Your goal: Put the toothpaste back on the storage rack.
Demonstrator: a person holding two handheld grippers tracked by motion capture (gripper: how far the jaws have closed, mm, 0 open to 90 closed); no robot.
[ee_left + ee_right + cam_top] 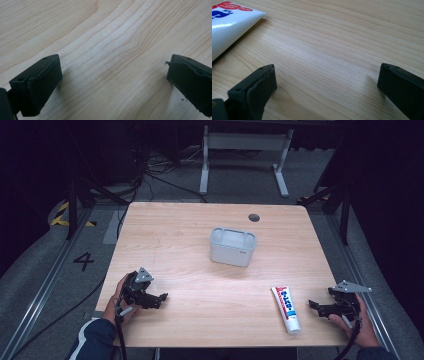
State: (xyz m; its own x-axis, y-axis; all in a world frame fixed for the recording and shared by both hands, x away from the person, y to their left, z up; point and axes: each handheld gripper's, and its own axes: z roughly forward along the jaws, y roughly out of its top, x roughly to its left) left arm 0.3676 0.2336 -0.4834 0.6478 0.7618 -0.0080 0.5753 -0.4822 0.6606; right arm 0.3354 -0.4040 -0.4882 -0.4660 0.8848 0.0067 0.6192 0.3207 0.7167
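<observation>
White toothpaste tube [286, 309] lies flat on the tabletop [190, 245], long axis running near-to-far, cap toward us. We see it just left of the right hand-held gripper [314, 306], apart. Both it and the left hand-held gripper [161, 299] gape wide, empty.

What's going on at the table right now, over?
Left gripper open, holding nothing. Right gripper open, beside the toothpaste tube, not touching. Grey holder stands mid-table. Nothing in the way.
</observation>
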